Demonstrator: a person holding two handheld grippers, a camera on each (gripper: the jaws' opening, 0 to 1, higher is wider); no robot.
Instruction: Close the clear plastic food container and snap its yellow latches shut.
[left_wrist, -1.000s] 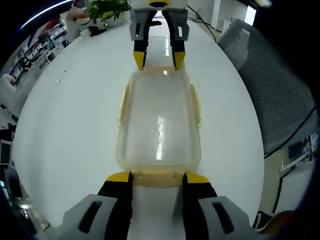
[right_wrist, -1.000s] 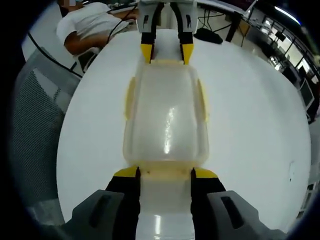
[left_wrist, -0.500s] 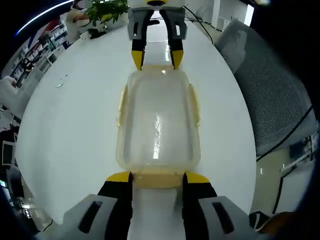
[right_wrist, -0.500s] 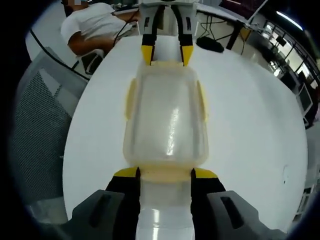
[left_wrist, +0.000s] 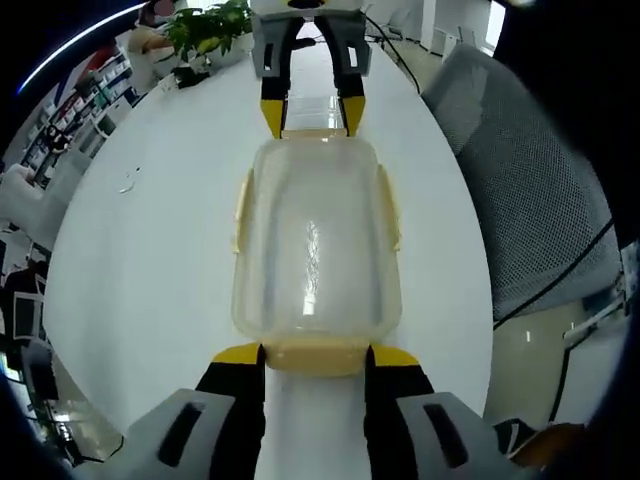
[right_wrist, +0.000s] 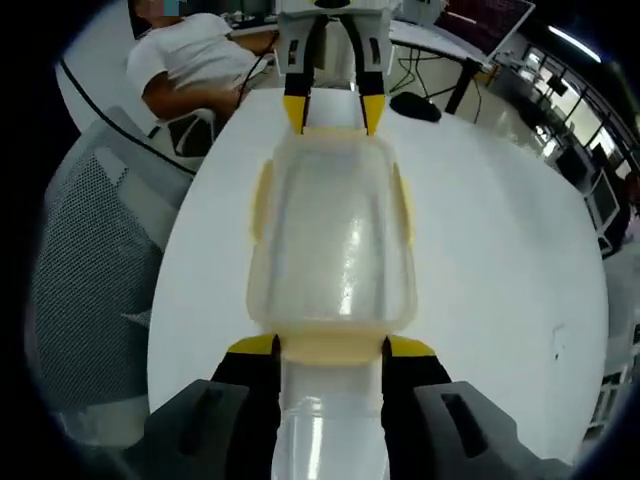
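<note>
The clear plastic container (left_wrist: 315, 250) has its lid on, and its yellow side latches (left_wrist: 243, 210) lie flat against the walls. My left gripper (left_wrist: 315, 355) is shut on the yellow latch at its near end. My right gripper (left_wrist: 312, 118) is shut on the far end, facing me. In the right gripper view the same container (right_wrist: 332, 240) runs from my right gripper (right_wrist: 332, 347) up to the left gripper (right_wrist: 333, 110). The container hangs between the two grippers, above the white table (left_wrist: 150, 250).
A grey mesh chair (left_wrist: 530, 190) stands beside the table's edge, seen again as a chair (right_wrist: 95, 250) in the right gripper view. A potted plant (left_wrist: 205, 25) sits at the far end. A person in a white shirt (right_wrist: 185, 55) sits beyond the table.
The table has shrunk and dropped away in both views while the container stays fixed between the jaws: both grippers have risen together with it.
</note>
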